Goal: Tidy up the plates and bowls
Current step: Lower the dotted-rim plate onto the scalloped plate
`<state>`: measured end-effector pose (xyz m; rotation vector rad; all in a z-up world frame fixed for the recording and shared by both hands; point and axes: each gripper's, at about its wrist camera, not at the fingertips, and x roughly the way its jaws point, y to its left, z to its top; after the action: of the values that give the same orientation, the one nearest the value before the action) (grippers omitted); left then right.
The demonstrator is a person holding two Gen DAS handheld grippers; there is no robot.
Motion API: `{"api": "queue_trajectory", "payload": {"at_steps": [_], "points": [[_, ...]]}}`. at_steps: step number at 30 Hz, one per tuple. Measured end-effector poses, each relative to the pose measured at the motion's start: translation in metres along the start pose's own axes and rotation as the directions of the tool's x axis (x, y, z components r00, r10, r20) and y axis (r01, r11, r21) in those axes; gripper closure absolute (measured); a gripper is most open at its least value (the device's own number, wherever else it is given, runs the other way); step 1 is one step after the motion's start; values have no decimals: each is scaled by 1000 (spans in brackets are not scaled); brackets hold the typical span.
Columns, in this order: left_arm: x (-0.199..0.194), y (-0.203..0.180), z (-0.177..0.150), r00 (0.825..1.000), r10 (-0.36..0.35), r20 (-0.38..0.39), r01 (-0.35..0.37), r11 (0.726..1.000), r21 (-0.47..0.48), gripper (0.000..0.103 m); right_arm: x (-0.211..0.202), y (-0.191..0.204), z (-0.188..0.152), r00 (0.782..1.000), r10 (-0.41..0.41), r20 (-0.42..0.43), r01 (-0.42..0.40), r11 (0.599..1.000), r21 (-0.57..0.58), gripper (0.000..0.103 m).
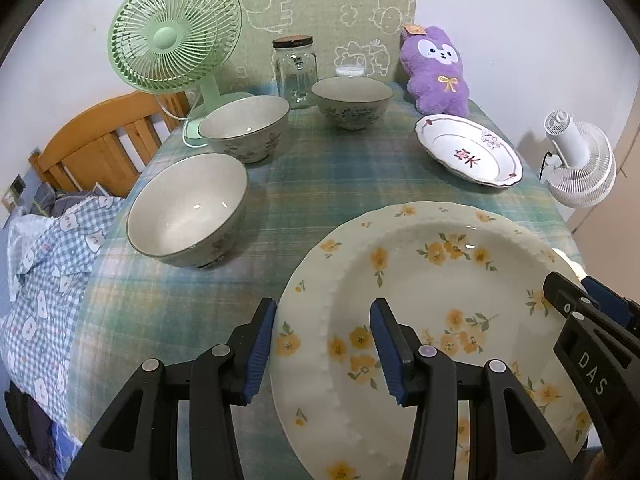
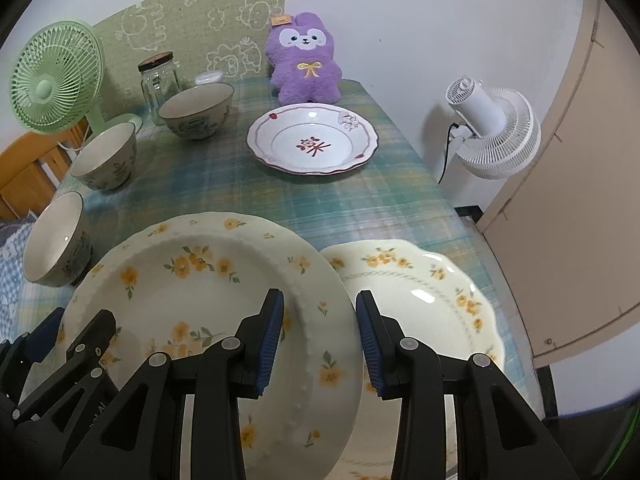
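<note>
A large cream plate with yellow flowers lies at the near table edge. My left gripper is open, its jaws straddling the plate's left rim. My right gripper is open, its jaws straddling the plate's right rim. A second yellow-flowered scalloped plate lies to the right, partly under the large one. A white plate with red characters sits further back. Three grey floral bowls stand on the left and at the back.
The table has a blue-green checked cloth. A green fan, a glass jar and a purple plush toy stand at the back. A white fan is off the right edge. A wooden bed frame is on the left.
</note>
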<state>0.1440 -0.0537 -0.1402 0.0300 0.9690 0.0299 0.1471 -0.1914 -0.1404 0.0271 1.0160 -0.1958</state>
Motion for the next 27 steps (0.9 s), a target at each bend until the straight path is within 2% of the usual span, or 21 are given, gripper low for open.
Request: {"api": "queue_trajectory", "payload": {"at_steps": [14, 27], "points": [[-14, -53, -5, 1000, 13, 17, -13, 999, -42, 54, -4, -55, 4, 1000, 11, 18, -11, 999, -35, 62], [-4, -98, -18, 1000, 5, -16, -5, 1000, -30, 54, 15, -98, -3, 1000, -8, -21, 7, 1000, -28, 62]]}}
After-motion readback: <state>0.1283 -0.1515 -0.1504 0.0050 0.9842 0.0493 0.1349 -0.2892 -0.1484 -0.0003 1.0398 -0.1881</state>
